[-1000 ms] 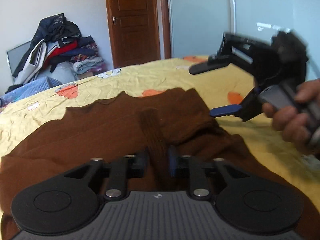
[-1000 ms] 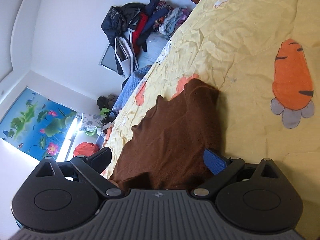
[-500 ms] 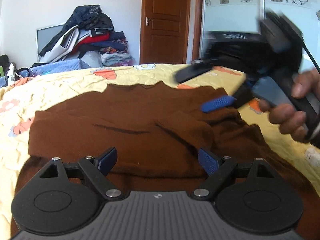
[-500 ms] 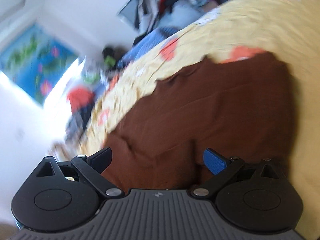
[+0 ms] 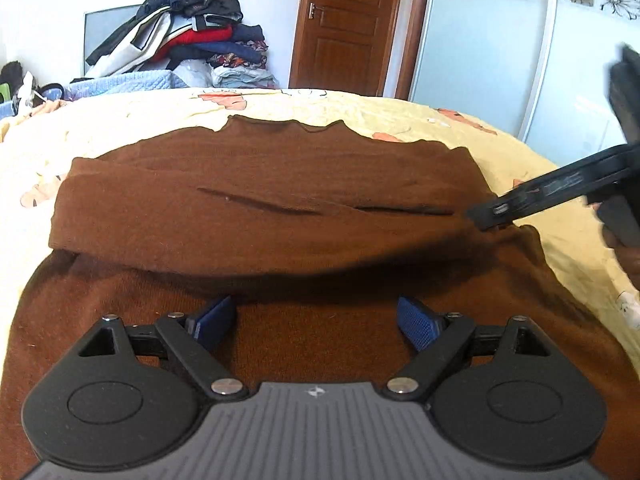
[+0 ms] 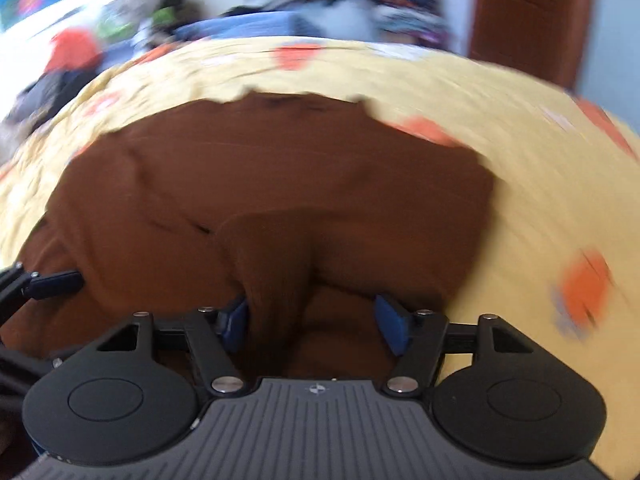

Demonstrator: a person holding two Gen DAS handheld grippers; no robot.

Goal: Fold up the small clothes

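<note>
A brown knit garment (image 5: 264, 200) lies spread on the yellow bed sheet (image 5: 120, 128), with a flap folded across its middle. My left gripper (image 5: 316, 322) is open and empty, low over the near part of the garment. My right gripper (image 6: 316, 320) is open over the garment's right side, with a raised fold of brown cloth (image 6: 276, 264) between its blue pads. In the left wrist view one finger of the right gripper (image 5: 552, 188) reaches in from the right and touches the garment's edge. The right wrist view is blurred by motion.
A heap of clothes (image 5: 188, 36) sits beyond the far left of the bed. A brown wooden door (image 5: 344, 24) and a sliding glass wardrobe door (image 5: 488, 48) stand behind. The sheet has orange carrot prints (image 6: 584, 288). The left gripper's finger (image 6: 52, 284) shows at the right wrist view's left edge.
My left gripper let go of the cloth strip and opened, then drew back. The flap now lies flat across the garment. My right gripper swung round and came down onto the garment's right side.
</note>
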